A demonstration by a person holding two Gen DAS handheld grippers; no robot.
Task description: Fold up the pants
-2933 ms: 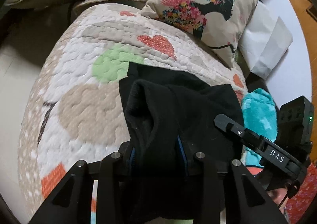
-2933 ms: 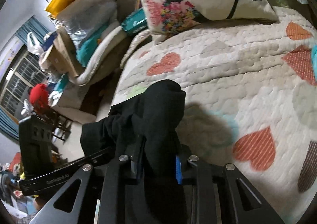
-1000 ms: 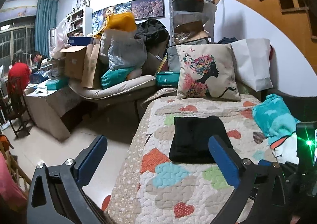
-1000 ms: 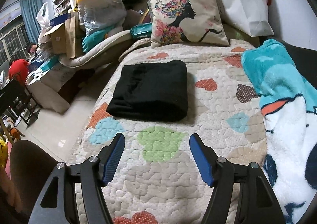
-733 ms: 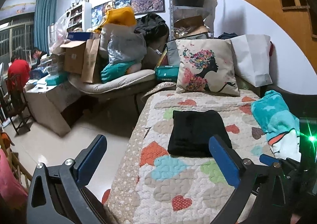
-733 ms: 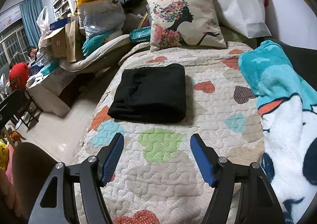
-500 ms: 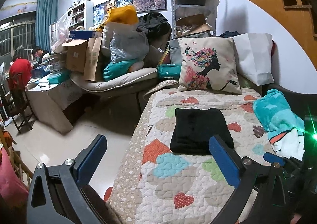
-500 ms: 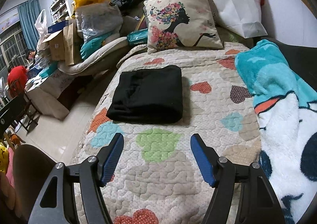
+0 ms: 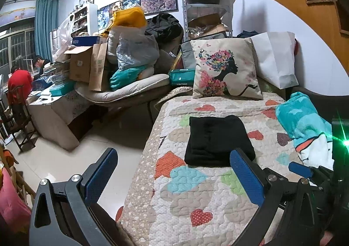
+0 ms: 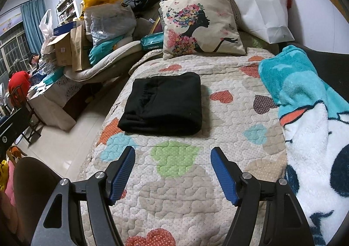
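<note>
The black pants (image 9: 218,140) lie folded into a neat rectangle on the heart-patterned quilt (image 9: 185,202); they also show in the right wrist view (image 10: 163,104). My left gripper (image 9: 174,172) is open and empty, held back from the bed's near end, well short of the pants. My right gripper (image 10: 173,165) is open and empty above the quilt (image 10: 174,202), a short way in front of the pants. Part of the right gripper shows at the lower right of the left wrist view (image 9: 298,169).
A floral cushion (image 10: 200,26) and a white paper bag (image 10: 261,8) stand at the bed's far end. A turquoise and white fleece blanket (image 10: 305,115) lies along the right. Piled boxes and bags (image 9: 109,60) and tiled floor (image 9: 87,148) lie left.
Both grippers let go of the pants and pulled back from the bed. Over the last second both views shifted only slightly; the folded pants have stayed still.
</note>
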